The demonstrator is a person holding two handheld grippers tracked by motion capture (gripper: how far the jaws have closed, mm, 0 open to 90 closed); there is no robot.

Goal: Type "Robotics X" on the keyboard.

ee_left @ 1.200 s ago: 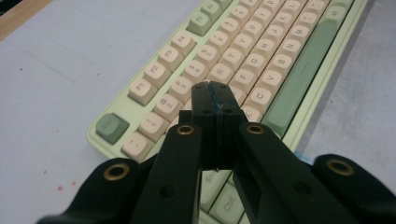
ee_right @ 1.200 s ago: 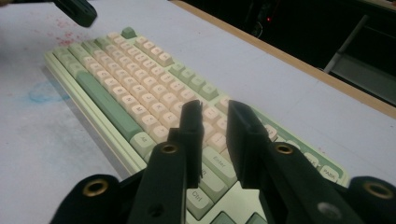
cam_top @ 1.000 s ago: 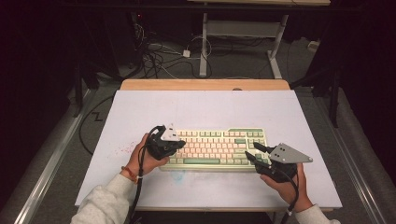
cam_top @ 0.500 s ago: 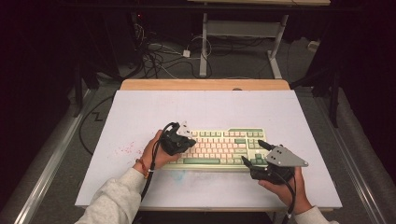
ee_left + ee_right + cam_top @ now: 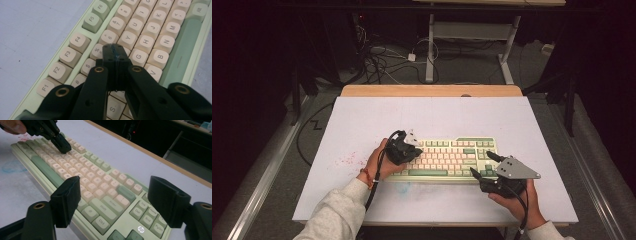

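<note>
A pale green plastic keyboard with cream keycaps [image 5: 452,158] lies flat on the white tabletop [image 5: 432,115], directly under the left claw [image 5: 412,150] and just ahead of the right claw [image 5: 479,167]. In the left claw view the keyboard [image 5: 140,37] runs diagonally beneath the tips, its function row to their left and its long green space bar to their right.

The left claw [image 5: 115,53] has its jaws pressed together with nothing between them, their joined tip pointing down at the cream keys around the number row; whether it touches a key cannot be told. The right claw view shows that same claw [image 5: 61,143] far off over the keyboard's [image 5: 95,185] upper left keys.

The right claw [image 5: 120,195] stands with its jaws apart at the keyboard's right end, above the corner with the Ctrl, Shift and Enter keys; its jaws have just been closing somewhat, and only the keyboard's corner lies between them, unclamped.

A person's hands hold both claws from the near edge of the tabletop. A faint red speckled stain [image 5: 348,160] sits left of the left claw.
</note>
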